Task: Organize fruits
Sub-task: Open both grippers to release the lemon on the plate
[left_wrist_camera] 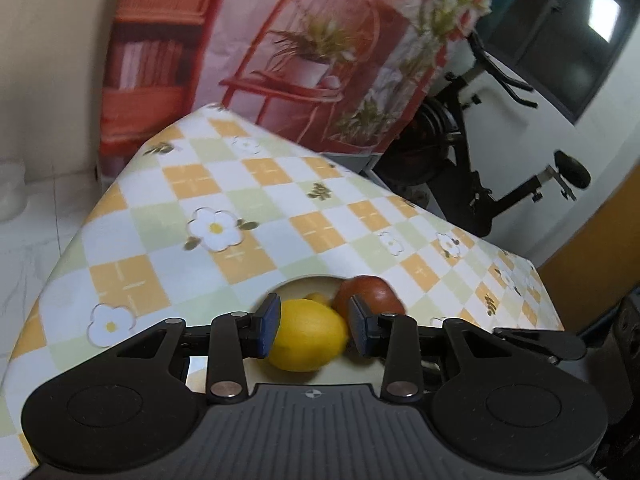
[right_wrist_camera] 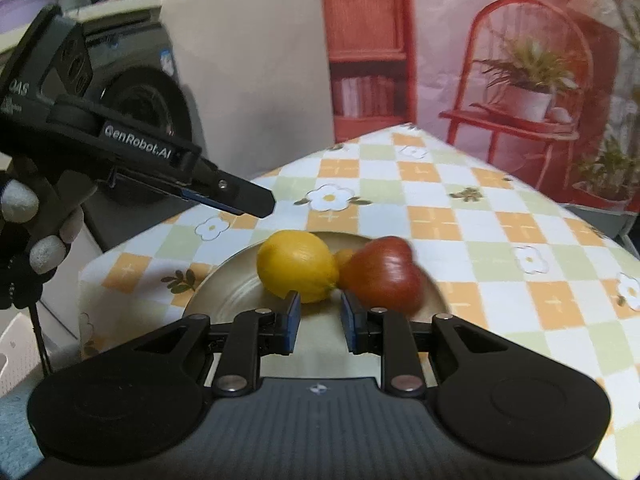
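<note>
A beige plate (right_wrist_camera: 224, 292) sat on the counter (right_wrist_camera: 460, 216), which was covered by a checked orange, green and white cloth with flower prints. On the plate lay a yellow lemon (right_wrist_camera: 296, 266) and, just to its right and touching it, a dark red fruit (right_wrist_camera: 384, 274), blurred in the right wrist view. A smaller orange-yellow fruit (right_wrist_camera: 343, 258) peeked out between and behind the two; too little of it showed to tell what it was.

The right claw (right_wrist_camera: 320, 322) hovered at the near edge of the plate, its blue pads drawn as close as they go with only a narrow gap left, and nothing between them. The lemon lay just beyond its left pad.

The left claw (left_wrist_camera: 314, 326) stood over the plate (left_wrist_camera: 304, 286) with the lemon (left_wrist_camera: 306, 336) showing between its pads, but the right wrist view showed that claw (right_wrist_camera: 256, 202) raised clear above the fruit, a gloved hand (right_wrist_camera: 28, 232) gripping its handle. Its pads were slightly spread and pinched nothing.

Behind the counter hung a printed backdrop (right_wrist_camera: 500, 40) with a red chair and potted plant.
</note>
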